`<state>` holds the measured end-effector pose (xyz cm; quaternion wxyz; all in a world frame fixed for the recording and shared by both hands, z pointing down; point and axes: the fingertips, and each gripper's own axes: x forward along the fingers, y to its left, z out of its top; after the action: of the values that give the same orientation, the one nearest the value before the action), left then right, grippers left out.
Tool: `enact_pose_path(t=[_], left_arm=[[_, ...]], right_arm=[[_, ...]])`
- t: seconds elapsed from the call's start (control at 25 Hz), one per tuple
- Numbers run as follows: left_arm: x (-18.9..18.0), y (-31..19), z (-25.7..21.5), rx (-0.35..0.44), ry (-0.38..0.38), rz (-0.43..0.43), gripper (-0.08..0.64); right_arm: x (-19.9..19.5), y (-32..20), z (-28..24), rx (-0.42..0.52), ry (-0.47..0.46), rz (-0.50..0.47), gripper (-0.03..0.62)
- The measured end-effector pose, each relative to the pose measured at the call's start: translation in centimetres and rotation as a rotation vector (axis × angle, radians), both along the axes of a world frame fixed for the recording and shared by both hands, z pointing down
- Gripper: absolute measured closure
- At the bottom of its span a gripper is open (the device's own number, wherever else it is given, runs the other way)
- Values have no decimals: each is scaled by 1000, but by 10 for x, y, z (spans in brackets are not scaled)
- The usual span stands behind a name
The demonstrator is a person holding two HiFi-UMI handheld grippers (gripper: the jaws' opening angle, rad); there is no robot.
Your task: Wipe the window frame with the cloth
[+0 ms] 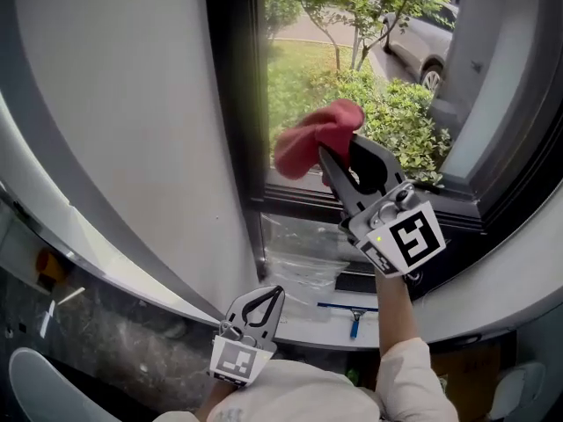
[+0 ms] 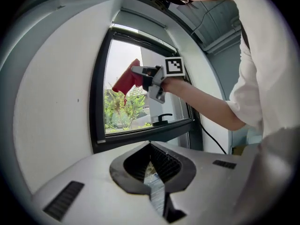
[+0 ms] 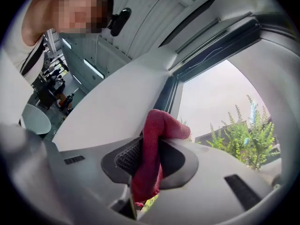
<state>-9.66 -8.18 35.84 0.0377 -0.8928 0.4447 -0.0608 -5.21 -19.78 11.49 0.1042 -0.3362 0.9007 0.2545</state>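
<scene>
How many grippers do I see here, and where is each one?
2. The right gripper is raised before the window glass, shut on the red cloth. The left gripper is low, near the person's white clothing, jaws together and empty. None seems hidden.

Bright daylight floods through the window [image 1: 352, 77], while fisheye views curve and darken at the edges.

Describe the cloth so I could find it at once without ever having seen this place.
Find the dark window frame in the white wall, with green shrubs outside. Up against that view, the right gripper pinches a bunched cloth. It is the only red, soft thing there; the left gripper below holds nothing.
</scene>
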Motion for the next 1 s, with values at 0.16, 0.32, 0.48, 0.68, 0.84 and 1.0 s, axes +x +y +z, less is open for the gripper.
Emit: enact_pose_path(t=[0.16, 0.32, 0.48, 0.68, 0.84, 1.0], left_arm=[[-2, -8, -4, 1, 24, -2, 552], [-7, -17, -5, -17, 62, -13, 551], [-12, -26, -6, -13, 60, -15, 552], [-21, -36, -3, -32, 58, -29, 551], [-24, -41, -1, -32, 63, -29, 552], [-26, -43, 3, -49, 86, -30, 552]], right_arm=[[-22, -39, -48, 74, 26, 2, 502], [-40, -72, -78, 92, 12, 4, 501], [-44, -97, -110, 82, -65, 0, 501], [-56, -121, -138, 97, -82, -1, 500], [-73, -131, -141, 97, -89, -50, 501], [-79, -132, -142, 105, -111, -56, 502]])
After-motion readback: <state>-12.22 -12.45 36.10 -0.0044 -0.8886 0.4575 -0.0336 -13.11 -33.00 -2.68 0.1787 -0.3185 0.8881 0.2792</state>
